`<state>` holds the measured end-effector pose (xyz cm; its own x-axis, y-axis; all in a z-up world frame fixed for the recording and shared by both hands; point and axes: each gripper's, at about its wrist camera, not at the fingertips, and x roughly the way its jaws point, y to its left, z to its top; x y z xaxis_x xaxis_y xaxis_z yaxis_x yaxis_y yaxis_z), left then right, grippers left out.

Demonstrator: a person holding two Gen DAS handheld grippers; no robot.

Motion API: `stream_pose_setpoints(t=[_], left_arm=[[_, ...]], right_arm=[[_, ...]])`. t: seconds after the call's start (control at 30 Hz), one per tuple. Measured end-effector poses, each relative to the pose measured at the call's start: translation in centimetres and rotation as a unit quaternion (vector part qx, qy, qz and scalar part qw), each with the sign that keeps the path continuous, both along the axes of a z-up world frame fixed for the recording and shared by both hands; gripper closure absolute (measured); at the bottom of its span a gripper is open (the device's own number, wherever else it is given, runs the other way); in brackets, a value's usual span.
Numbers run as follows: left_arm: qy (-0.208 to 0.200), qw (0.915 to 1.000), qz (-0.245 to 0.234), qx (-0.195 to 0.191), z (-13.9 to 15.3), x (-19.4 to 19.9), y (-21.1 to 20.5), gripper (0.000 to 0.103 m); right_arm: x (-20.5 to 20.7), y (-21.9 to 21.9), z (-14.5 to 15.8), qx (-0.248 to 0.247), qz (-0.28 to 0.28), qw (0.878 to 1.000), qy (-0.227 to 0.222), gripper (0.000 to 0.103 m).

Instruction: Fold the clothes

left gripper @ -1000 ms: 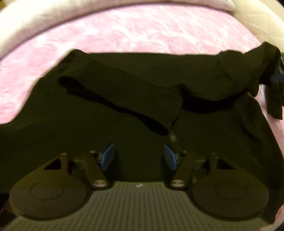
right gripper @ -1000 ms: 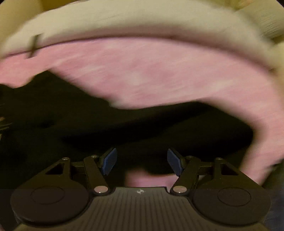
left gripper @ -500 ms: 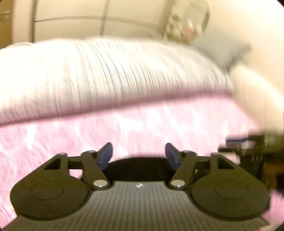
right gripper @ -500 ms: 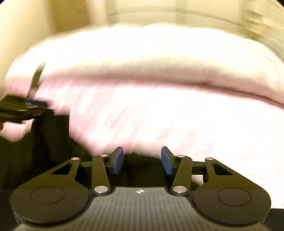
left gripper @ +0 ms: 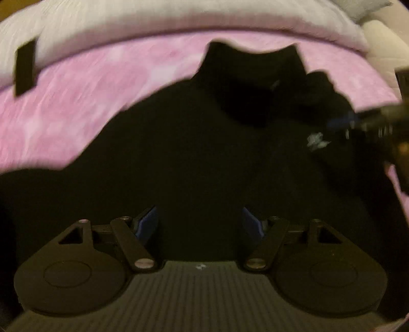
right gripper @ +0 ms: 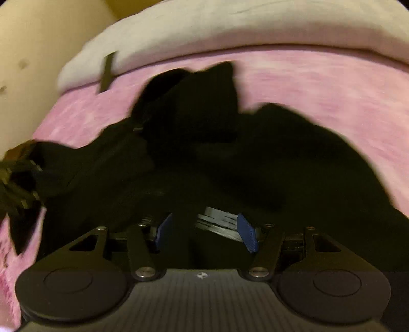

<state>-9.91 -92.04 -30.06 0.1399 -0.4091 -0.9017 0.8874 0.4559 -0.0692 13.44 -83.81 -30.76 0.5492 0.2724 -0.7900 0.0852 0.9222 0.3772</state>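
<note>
A: Where is the black garment [left gripper: 194, 153] now?

B: It lies on the pink bedspread [left gripper: 76, 97], bunched and dark, with a part folded up toward the white blanket [left gripper: 179, 18]. It is not yet a neat fold.

A: And the claws?

B: The left claw [left gripper: 199, 224] has its blue pads spread over the cloth; they have just been opening, and I see nothing pinched between them. The right claw [right gripper: 204, 229] is also spread, its jaws just opening a little, above a grey striped part [right gripper: 219, 224] of the garment, not pressing it.

A: So which step is this?

B: I think it is between two folds. The next move needs each claw to find a clear edge, which is difficult in such black fabric.
</note>
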Motion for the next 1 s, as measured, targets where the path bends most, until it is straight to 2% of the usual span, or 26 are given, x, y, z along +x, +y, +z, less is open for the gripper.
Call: stream_pose_setpoints(t=[0.07, 0.17, 0.2, 0.23, 0.3, 0.33, 0.37, 0.43, 0.53, 0.6, 0.67, 0.77, 0.87, 0.9, 0.93, 0.97, 1.0], left_arm=[[-0.010, 0.9997, 0.020, -0.002, -0.2, 1.2, 1.7, 0.035], [-0.040, 0.9978, 0.049, -0.016, 0.5, 4.0, 3.7, 0.035], [-0.047, 0.9970, 0.059, -0.019, 0.8, 5.0, 4.3, 0.035], [-0.051, 0.9963, 0.064, -0.023, 1.1, 5.9, 4.8, 0.035], [-0.060, 0.9957, 0.061, -0.037, 2.2, 7.4, 5.5, 0.034], [-0.065, 0.9954, 0.054, -0.045, 2.8, 8.0, 5.7, 0.033], [-0.072, 0.9953, 0.043, -0.049, 3.2, 8.7, 5.7, 0.031], [-0.085, 0.9948, 0.024, -0.050, 3.9, 10.1, 5.6, 0.024], [-0.085, 0.9953, -0.004, -0.045, 3.5, 12.9, 4.6, 0.024], [-0.074, 0.9963, -0.023, -0.036, 2.5, 15.1, 3.4, 0.024], [-0.062, 0.9967, -0.045, -0.030, 1.6, 16.1, 1.8, 0.024], [-0.040, 0.9939, -0.097, -0.035, -0.1, 16.4, -1.6, 0.029], [-0.036, 0.9860, -0.159, -0.032, -1.9, 15.5, -5.8, 0.029], [-0.032, 0.9843, -0.172, -0.022, -2.7, 15.4, -7.2, 0.032], [-0.026, 0.9833, -0.180, -0.006, -3.6, 15.4, -8.4, 0.046], [-0.015, 0.9829, -0.183, 0.011, -4.6, 15.5, -9.4, 0.050], [-0.009, 0.9837, -0.179, 0.012, -4.9, 15.6, -9.8, 0.049]], right_arm=[[2.5, 1.2, 0.0, -0.012, 0.036, 0.999, -0.014, 0.045], [6.9, 1.3, -0.6, -0.078, 0.056, 0.995, -0.023, 0.050], [8.4, 0.3, -0.9, -0.111, 0.037, 0.993, -0.023, 0.055], [9.6, -0.8, -1.0, -0.145, 0.016, 0.989, -0.023, 0.054], [10.8, -2.6, -0.7, -0.209, -0.041, 0.977, -0.034, 0.049], [11.0, -3.7, -0.3, -0.211, -0.067, 0.975, -0.034, 0.049], [10.8, -4.6, 0.2, -0.190, -0.085, 0.977, -0.036, 0.050], [9.9, -5.0, 1.2, -0.168, -0.092, 0.980, -0.049, 0.044], [9.2, -3.7, 1.8, -0.175, -0.051, 0.981, -0.061, 0.037], [9.3, -2.9, 1.8, -0.177, -0.033, 0.982, -0.061, 0.028], [9.2, -2.6, 1.5, -0.177, -0.031, 0.982, -0.053, 0.028], [8.1, -2.8, 0.5, -0.172, -0.050, 0.983, -0.032, 0.028], [6.6, -3.1, 0.1, -0.183, -0.048, 0.981, -0.032, 0.028], [6.3, -3.3, 0.1, -0.188, -0.047, 0.980, -0.031, 0.028], [6.0, -3.6, 0.0, -0.193, -0.047, 0.980, -0.031, 0.027], [5.7, -4.1, -0.1, -0.195, -0.051, 0.979, -0.028, 0.027], [5.4, -4.5, -0.2, -0.194, -0.057, 0.979, -0.025, 0.027]])
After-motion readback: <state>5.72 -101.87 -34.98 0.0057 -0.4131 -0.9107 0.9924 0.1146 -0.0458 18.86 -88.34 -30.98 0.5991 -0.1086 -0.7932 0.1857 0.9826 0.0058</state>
